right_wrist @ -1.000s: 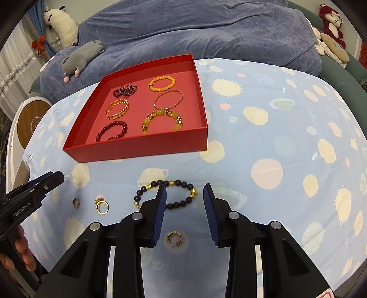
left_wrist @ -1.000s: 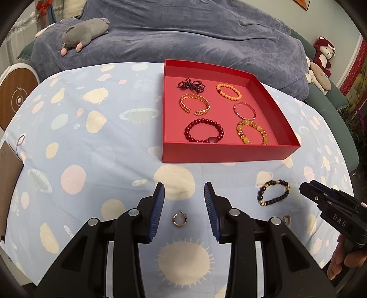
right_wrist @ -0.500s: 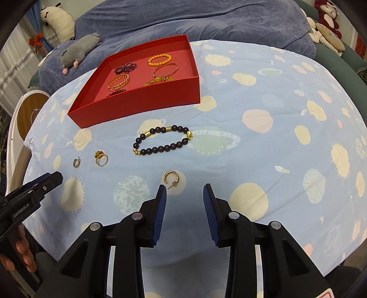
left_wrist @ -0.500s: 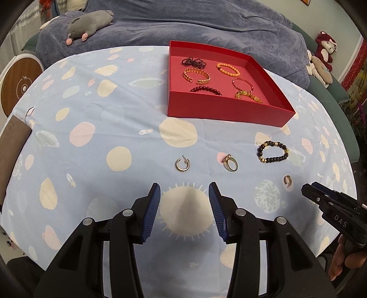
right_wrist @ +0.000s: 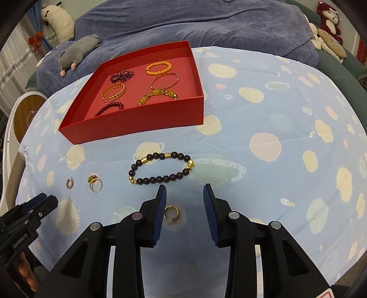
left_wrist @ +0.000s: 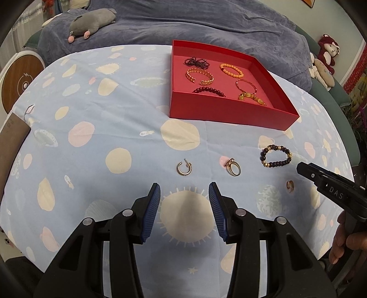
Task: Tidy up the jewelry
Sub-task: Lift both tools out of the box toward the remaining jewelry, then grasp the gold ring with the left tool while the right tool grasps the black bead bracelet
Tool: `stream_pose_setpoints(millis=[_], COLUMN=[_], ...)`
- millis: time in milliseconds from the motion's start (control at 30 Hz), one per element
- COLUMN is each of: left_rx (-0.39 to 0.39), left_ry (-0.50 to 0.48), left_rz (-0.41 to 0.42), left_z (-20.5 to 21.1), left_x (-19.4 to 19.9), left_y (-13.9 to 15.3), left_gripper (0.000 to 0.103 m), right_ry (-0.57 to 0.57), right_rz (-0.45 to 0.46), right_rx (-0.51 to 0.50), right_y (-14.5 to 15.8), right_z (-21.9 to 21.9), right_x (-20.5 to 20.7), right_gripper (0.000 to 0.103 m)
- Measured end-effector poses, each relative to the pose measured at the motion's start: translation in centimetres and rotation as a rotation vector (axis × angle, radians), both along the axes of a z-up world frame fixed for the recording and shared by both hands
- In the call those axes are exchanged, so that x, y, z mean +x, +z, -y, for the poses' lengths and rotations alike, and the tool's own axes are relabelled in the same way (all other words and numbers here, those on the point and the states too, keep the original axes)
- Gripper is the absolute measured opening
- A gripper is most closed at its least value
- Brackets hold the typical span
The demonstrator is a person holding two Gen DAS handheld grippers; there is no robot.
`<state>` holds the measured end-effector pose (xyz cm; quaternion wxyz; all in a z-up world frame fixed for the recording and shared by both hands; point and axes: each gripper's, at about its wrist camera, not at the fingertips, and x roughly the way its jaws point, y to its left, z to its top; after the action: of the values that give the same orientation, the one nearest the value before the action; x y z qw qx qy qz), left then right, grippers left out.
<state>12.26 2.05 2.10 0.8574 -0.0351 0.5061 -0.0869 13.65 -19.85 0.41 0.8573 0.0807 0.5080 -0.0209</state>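
A red box (left_wrist: 229, 115) (right_wrist: 137, 127) with several bracelets inside stands on the patterned cloth. In front of it lie a dark beaded bracelet (left_wrist: 276, 156) (right_wrist: 160, 168), a gold ring (left_wrist: 234, 168) (right_wrist: 95, 183), a silver hoop earring (left_wrist: 184, 167) (right_wrist: 70, 183) and a gold hoop earring (left_wrist: 290, 185) (right_wrist: 171, 213). My left gripper (left_wrist: 184, 206) is open and empty, just short of the silver earring and the ring. My right gripper (right_wrist: 184, 209) is open and empty, above the gold earring, with the beaded bracelet just beyond its tips.
The table edge curves close on the near side. A grey plush toy (left_wrist: 91, 23) lies on the blue-covered sofa (left_wrist: 183, 20) behind the table. More plush toys (left_wrist: 325, 59) sit at the far right. A round white and wood device (left_wrist: 18, 80) stands at the left.
Both grippers first pulled back and up from the jewelry. In the last half second both moved forward again, the right one back over the gold earring towards the beaded bracelet. Both stayed open.
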Motion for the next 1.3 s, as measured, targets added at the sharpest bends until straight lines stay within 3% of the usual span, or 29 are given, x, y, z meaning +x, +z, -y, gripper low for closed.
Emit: stream_pose_setpoints(millis=[333,700,1300], left_rx=[-0.007,-0.013,-0.044], left_ry=[-0.008,-0.026,-0.076], left_rz=[-0.013,-0.022,-0.028], left_z=[0.5,1.5,5.2], left_x=[1.2,1.4,2.8], left_y=[-0.6,-0.9,-1.4], left_gripper=[0.042,0.042,0.041], right_ry=[0.01,0.009,-0.037], right_rz=[-0.026,-0.026,-0.043], right_rx=[-0.018,-0.031,0.036], right_y=[-1.8,-2.4,-2.5], right_z=[-0.3,0.1,1.1], right_x=[3.1,2.2,-1.0], right_gripper=[0.033,0.01,0.009])
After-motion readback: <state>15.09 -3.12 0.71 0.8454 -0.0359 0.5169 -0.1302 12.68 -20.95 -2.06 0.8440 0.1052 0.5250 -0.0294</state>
